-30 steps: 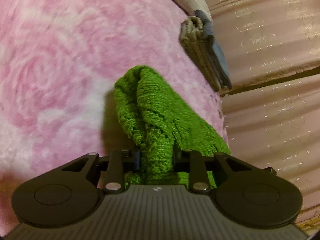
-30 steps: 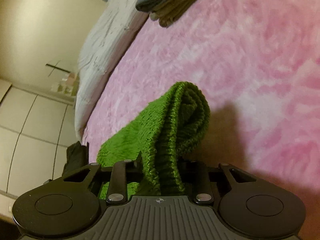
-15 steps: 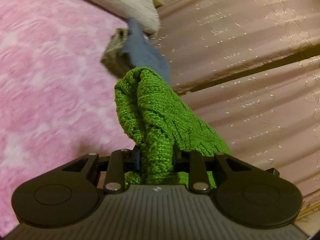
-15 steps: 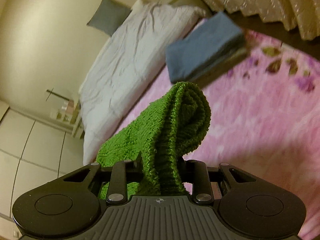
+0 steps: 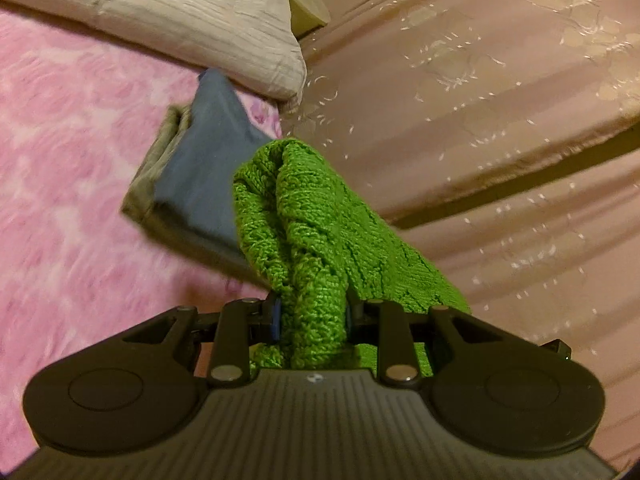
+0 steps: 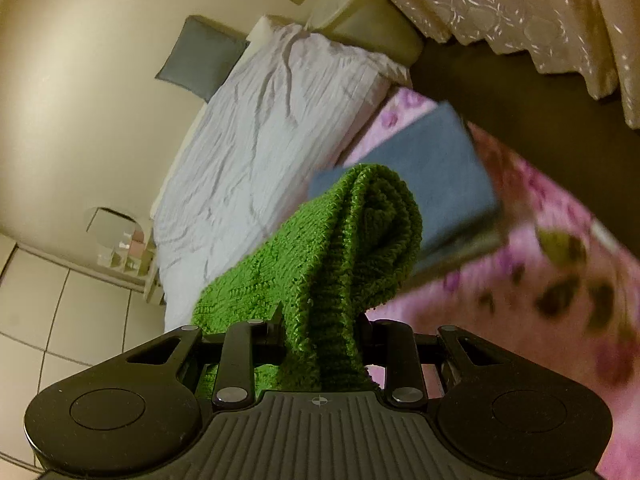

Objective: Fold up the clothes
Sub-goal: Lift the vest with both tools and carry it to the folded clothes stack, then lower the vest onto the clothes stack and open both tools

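Observation:
A green knitted garment (image 5: pixel 316 236) is bunched and held in the air between both grippers. My left gripper (image 5: pixel 312 316) is shut on one end of it. My right gripper (image 6: pixel 322 328) is shut on the other end (image 6: pixel 344 248). The fingertips of both are hidden by the knit. Ahead lies a stack of folded clothes with a blue piece on top (image 5: pixel 200 168), resting on the pink blanket (image 5: pixel 60 160). In the right wrist view the stack (image 6: pixel 436 176) sits just beyond the garment.
A white pillow (image 5: pixel 180 12) lies at the head of the bed, also seen in the right wrist view (image 6: pixel 272 140). Pink embroidered curtains (image 5: pixel 500 100) hang along the bed's side. A grey cushion (image 6: pixel 200 56) and a beige box (image 6: pixel 360 16) stand behind the pillow.
Both grippers have carried the green garment across the pink blanket toward the folded stack near the pillow. The stack now looms larger and closer. Both grips are unchanged.

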A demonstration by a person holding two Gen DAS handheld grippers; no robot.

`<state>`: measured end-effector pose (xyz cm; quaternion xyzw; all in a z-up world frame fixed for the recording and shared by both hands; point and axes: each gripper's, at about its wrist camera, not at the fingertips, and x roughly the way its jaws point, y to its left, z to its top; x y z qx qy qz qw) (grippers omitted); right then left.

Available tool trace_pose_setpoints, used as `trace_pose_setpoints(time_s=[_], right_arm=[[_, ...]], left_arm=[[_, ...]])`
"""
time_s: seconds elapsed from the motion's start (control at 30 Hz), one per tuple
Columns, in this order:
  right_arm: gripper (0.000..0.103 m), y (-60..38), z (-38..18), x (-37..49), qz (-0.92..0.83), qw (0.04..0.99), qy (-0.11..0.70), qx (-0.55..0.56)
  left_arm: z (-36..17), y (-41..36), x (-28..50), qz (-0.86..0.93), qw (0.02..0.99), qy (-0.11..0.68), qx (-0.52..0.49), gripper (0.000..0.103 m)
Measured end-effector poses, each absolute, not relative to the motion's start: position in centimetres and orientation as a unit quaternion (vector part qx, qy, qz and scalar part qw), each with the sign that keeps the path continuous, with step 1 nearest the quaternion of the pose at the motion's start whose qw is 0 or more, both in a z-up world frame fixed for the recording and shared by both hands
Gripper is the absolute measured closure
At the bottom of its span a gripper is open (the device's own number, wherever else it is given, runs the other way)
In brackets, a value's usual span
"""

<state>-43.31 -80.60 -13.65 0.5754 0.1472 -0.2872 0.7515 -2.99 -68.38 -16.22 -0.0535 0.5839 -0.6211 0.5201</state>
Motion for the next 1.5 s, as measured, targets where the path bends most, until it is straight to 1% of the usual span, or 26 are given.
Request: trace_pose_setpoints(time_s=[0.17, 0.33, 0.6, 0.67, 0.7, 0.73, 0.77, 0.8, 0.87, 0.93, 1.0, 1.03, 1.07, 1.13, 1.2, 1.23, 1.27, 1.33, 1.4, 1.5], right_arm=[[0.075, -88.2, -15.7, -42.4, -0.293, 0.753, 0.148, 0.571], [0.075, -94.1, -19.0, -41.3, -0.296, 0.749, 0.153, 0.573], [0.075, -99.9, -23.7, -39.2, -0.291, 0.75, 0.157, 0.573], [0.073, -100.8, -24.7, -38.4, -0.29, 0.753, 0.158, 0.568], [0.072, -101.1, -25.2, -38.0, -0.306, 0.747, 0.174, 0.564], [0.057, -101.3, -25.8, -37.6, -0.321, 0.739, 0.191, 0.56], [0.034, -101.6, -26.4, -37.1, -0.337, 0.731, 0.207, 0.556], [0.029, -101.8, -26.9, -36.7, -0.352, 0.724, 0.223, 0.55], [0.029, -101.2, -26.8, -36.7, -0.385, 0.726, 0.238, 0.518], [0.029, -100.0, -25.8, -37.3, -0.403, 0.738, 0.232, 0.489], [0.029, -99.0, -24.8, -37.7, -0.415, 0.745, 0.226, 0.471], [0.03, -98.4, -24.1, -37.8, -0.419, 0.75, 0.219, 0.461], [0.03, -97.9, -23.5, -37.9, -0.424, 0.756, 0.213, 0.451], [0.03, -97.3, -22.3, -36.5, -0.423, 0.772, 0.222, 0.419], [0.033, -97.1, -21.2, -34.3, -0.423, 0.789, 0.241, 0.377], [0.041, -96.9, -20.7, -33.1, -0.422, 0.796, 0.25, 0.355], [0.045, -97.2, -20.5, -31.9, -0.424, 0.8, 0.263, 0.334], [0.045, -98.1, -21.0, -29.4, -0.424, 0.803, 0.275, 0.316], [0.049, -99.1, -21.8, -27.6, -0.429, 0.803, 0.276, 0.309], [0.05, -100.3, -24.3, -25.0, -0.45, 0.794, 0.305, 0.273]], left_arm=[[-18.4, -76.4, -2.9, -0.613, 0.533, 0.581, -0.044, 0.081], [-21.6, -82.5, -2.3, -0.606, 0.541, 0.583, -0.028, 0.081], [-25.2, -87.8, -0.6, -0.599, 0.552, 0.58, -0.014, 0.081], [-26.0, -88.8, -0.2, -0.593, 0.565, 0.574, -0.006, 0.077], [-26.4, -89.1, -0.1, -0.585, 0.579, 0.567, 0.008, 0.075], [-26.8, -89.3, 0.0, -0.577, 0.592, 0.562, 0.023, 0.069], [-27.0, -89.5, 0.1, -0.568, 0.603, 0.559, 0.044, 0.064], [-27.3, -89.6, 0.2, -0.559, 0.613, 0.555, 0.064, 0.064], [-27.1, -89.3, 0.5, -0.558, 0.618, 0.549, 0.069, 0.063], [-25.9, -88.5, 0.7, -0.561, 0.635, 0.526, 0.072, 0.063], [-24.5, -87.6, 0.5, -0.564, 0.656, 0.494, 0.082, 0.067], [-23.8, -87.3, 0.3, -0.568, 0.663, 0.48, 0.088, 0.071], [-23.1, -87.1, -0.1, -0.575, 0.664, 0.469, 0.097, 0.082], [-21.9, -87.5, -1.3, -0.597, 0.657, 0.445, 0.118, 0.093], [-21.0, -88.8, -2.7, -0.621, 0.643, 0.424, 0.143, 0.094], [-20.8, -89.7, -3.5, -0.628, 0.641, 0.414, 0.155, 0.094], [-20.7, -90.7, -4.2, -0.633, 0.638, 0.405, 0.166, 0.094], [-21.1, -92.7, -5.2, -0.636, 0.639, 0.392, 0.183, 0.094], [-22.1, -94.7, -5.9, -0.631, 0.644, 0.381, 0.205, 0.094], [-24.4, -96.5, -6.7, -0.612, 0.647, 0.37, 0.264, 0.094]])
